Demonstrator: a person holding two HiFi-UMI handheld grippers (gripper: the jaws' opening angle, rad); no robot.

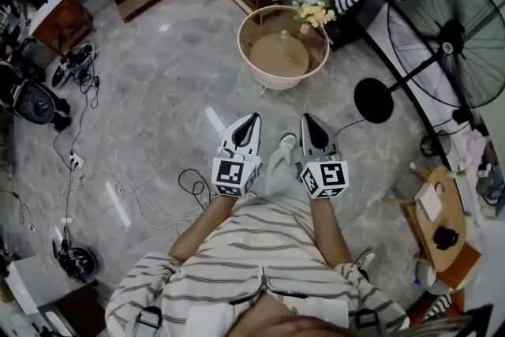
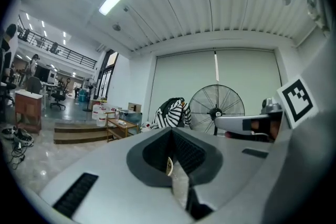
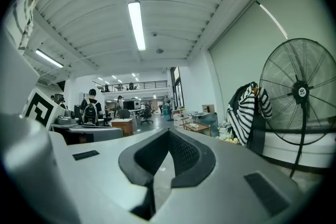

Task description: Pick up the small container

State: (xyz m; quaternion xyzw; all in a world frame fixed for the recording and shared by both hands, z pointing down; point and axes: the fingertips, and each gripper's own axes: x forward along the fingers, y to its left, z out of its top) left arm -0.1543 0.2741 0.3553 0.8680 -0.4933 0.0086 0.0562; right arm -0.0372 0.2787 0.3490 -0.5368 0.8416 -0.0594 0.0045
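On the round rimmed table (image 1: 272, 80) ahead, just beside a bunch of flowers (image 1: 314, 10), stands what I take for the small container (image 1: 282, 35). It is too small to read well, but it is probably light and rigid, best pinched across its sides. The left gripper (image 1: 254, 117) and right gripper (image 1: 304, 117) are pressed together on nothing, well apart from it. They would have to spread first, with the flowers crowding one side, a standing fan (image 1: 451, 34) off to the right, and cables (image 1: 193, 184) on the floor.
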